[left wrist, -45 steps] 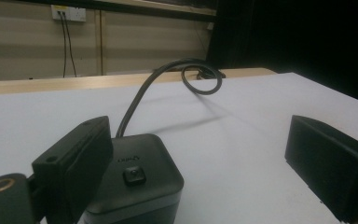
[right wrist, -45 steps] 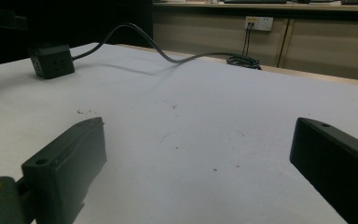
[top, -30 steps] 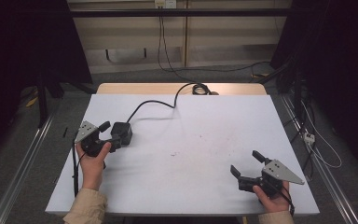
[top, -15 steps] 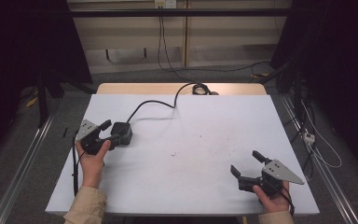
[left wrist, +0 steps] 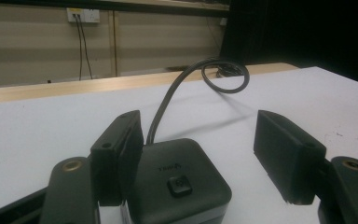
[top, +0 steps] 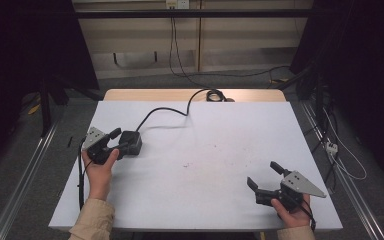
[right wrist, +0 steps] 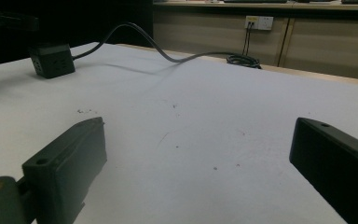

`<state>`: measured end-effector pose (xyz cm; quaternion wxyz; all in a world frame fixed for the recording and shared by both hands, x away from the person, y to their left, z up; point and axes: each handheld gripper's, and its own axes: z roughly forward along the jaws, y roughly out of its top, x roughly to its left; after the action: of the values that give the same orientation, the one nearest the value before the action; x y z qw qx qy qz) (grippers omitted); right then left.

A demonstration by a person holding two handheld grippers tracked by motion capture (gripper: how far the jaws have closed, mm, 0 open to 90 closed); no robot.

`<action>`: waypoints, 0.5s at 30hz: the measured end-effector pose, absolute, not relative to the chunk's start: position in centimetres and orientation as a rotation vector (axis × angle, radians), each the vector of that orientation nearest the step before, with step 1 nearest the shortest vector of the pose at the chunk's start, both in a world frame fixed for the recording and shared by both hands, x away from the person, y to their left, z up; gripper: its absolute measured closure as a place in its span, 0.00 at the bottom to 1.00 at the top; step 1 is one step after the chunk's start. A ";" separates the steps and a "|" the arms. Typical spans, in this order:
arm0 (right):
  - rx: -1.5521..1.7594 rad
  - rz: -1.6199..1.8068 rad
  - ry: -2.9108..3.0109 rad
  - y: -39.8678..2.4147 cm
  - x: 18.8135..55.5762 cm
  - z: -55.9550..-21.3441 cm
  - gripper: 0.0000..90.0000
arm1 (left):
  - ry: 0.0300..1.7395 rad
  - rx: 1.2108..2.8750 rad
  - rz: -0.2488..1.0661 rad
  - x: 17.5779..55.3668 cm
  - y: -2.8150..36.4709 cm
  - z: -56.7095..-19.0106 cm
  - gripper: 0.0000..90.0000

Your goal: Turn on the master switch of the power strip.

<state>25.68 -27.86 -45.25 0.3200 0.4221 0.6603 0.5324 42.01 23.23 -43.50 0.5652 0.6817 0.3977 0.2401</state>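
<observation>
From the high view, your left tool (top: 114,141) sits at the left side of the white worktop (top: 205,150), with the black power cube (top: 130,142) between its jaws; the jaws have just been closing around it. The cube's black cord (top: 167,111) runs from it toward the far edge, ending in a coil there. Your right tool (top: 264,176) rests near the right front corner, jaws spread wide over bare surface, well apart from the cube. In the left gripper view, the power cube (left wrist: 179,186) lies between the two jaws: the left jaw touches its side, while a clear gap remains at the right jaw, so it is not pinched. In the right gripper view, the jaws stand wide apart, and the power cube (right wrist: 51,60) sits far off at the left.
</observation>
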 end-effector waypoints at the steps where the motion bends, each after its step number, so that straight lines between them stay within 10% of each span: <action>1: 1.110 1.400 1.736 -27.9 25.7 -45.2 0.04 | 0.937 1.609 0.567 42.1 23.3 -43.5 0.38; 15: 1.105 1.401 1.742 -27.8 25.7 -45.3 0.04 | 0.928 1.623 0.561 42.4 23.4 -43.4 0.54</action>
<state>25.67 -27.84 -45.26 0.3185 0.4202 0.6621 0.5326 42.42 23.41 -43.37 0.5605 0.6886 0.3937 0.2381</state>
